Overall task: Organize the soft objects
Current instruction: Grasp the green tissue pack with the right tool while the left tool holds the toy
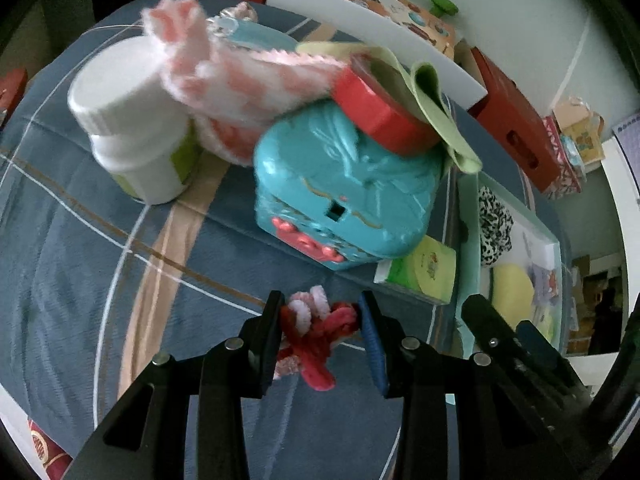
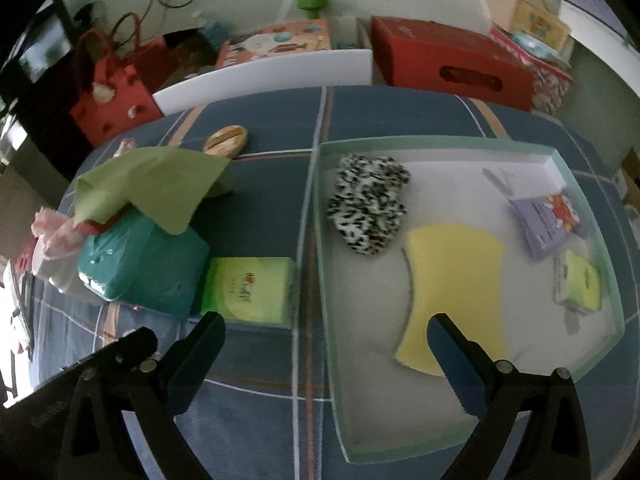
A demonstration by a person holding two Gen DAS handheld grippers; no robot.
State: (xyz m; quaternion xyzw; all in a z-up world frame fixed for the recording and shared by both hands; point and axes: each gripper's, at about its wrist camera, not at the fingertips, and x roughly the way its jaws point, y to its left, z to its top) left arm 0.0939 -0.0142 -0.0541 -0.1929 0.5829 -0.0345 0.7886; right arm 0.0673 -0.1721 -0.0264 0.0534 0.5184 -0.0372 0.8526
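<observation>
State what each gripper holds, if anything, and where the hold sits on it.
The left gripper clamps a red and pink fuzzy bundle across its upper middle. The right gripper is open, holding nothing.

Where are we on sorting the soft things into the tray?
Done: a black-and-white spotted fabric piece and a flat yellow sponge lie in the pale green tray. In hand: the left gripper is shut on a red-and-pink fuzzy bundle; the right gripper is open and holds nothing. Left: the pink-and-white fluffy cloth and light green cloth, both outside the tray.
</observation>
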